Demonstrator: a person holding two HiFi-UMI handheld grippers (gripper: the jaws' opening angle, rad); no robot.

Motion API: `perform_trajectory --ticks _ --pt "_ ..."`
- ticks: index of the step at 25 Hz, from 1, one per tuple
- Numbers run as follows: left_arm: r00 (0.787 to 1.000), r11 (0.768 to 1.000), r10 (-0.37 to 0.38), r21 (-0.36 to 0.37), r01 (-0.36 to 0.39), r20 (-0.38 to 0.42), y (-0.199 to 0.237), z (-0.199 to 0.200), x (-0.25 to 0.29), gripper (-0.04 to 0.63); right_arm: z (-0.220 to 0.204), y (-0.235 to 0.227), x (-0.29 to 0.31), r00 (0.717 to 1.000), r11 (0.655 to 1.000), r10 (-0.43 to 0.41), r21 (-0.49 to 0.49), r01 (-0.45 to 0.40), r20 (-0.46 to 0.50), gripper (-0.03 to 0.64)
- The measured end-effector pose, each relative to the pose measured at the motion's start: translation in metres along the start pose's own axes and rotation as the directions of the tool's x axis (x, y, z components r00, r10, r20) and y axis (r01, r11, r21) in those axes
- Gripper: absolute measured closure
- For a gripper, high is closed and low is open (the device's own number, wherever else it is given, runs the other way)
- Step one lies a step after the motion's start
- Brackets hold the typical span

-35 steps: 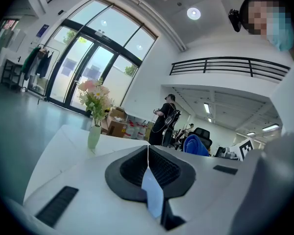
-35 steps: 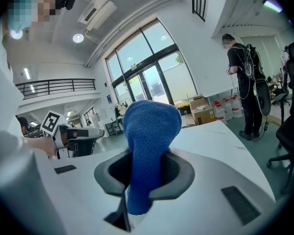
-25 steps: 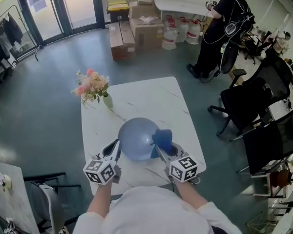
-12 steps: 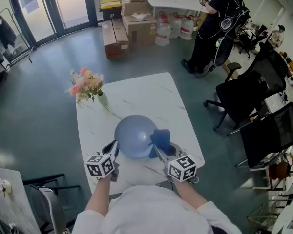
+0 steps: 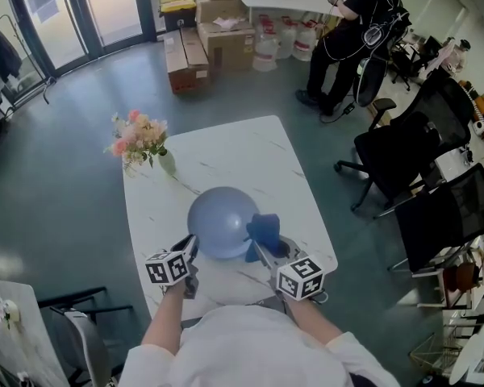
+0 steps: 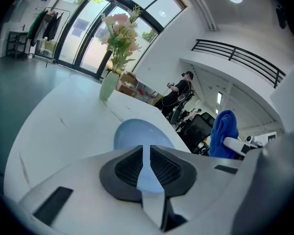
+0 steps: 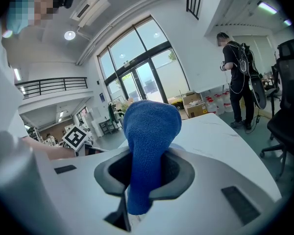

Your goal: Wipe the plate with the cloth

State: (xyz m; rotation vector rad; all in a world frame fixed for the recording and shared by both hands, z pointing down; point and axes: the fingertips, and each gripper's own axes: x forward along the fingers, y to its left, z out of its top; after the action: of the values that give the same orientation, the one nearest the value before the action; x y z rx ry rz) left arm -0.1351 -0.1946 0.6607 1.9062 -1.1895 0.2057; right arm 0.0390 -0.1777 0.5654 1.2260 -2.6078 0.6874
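Note:
A round blue-grey plate (image 5: 222, 220) lies at the near end of the white table (image 5: 226, 156). My left gripper (image 5: 189, 251) is at the plate's near left edge, and in the left gripper view its jaws (image 6: 146, 163) are shut on the plate's rim (image 6: 137, 133). My right gripper (image 5: 262, 252) is at the plate's right edge, shut on a blue cloth (image 5: 264, 228). The cloth (image 7: 149, 136) sticks up out of the right gripper (image 7: 143, 180) in a bunched lump. The cloth (image 6: 224, 131) also shows in the left gripper view, at the right.
A vase of pink flowers (image 5: 141, 139) stands at the table's left edge. Black office chairs (image 5: 403, 156) stand right of the table. Cardboard boxes (image 5: 202, 35) and a person in black (image 5: 351, 31) are farther back.
My left gripper has sunk toward the table with the plate's rim in it, and the plate looks lower and smaller. The right gripper with the cloth has stayed put.

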Motion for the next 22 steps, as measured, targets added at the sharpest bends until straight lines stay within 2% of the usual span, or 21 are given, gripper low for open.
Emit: perform_trajectory --ticks 6,8,17,22 --pt "0.999 0.999 0.019 -0.038 -0.02 -0.036 0.012 -0.012 0.005 0.547 -0.005 0.001 -0.001 1.0 1.0 -0.004 0.0 0.004 -0.015 0.532" --pt "0.999 0.998 0.022 -0.063 -0.025 -0.048 0.017 -0.016 0.008 0.462 -0.006 0.001 -0.001 1.0 1.0 -0.007 0.0 0.007 -0.019 0.532" --pt "0.995 0.99 0.048 -0.13 -0.06 -0.089 0.031 -0.028 0.024 0.333 -0.01 0.001 -0.006 0.999 1.0 -0.019 0.0 0.019 -0.028 0.532" --pt "0.995 0.968 0.019 -0.248 -0.042 -0.094 0.038 -0.032 0.04 0.328 -0.012 -0.001 -0.009 0.999 1.0 -0.029 0.003 0.029 -0.033 0.532"
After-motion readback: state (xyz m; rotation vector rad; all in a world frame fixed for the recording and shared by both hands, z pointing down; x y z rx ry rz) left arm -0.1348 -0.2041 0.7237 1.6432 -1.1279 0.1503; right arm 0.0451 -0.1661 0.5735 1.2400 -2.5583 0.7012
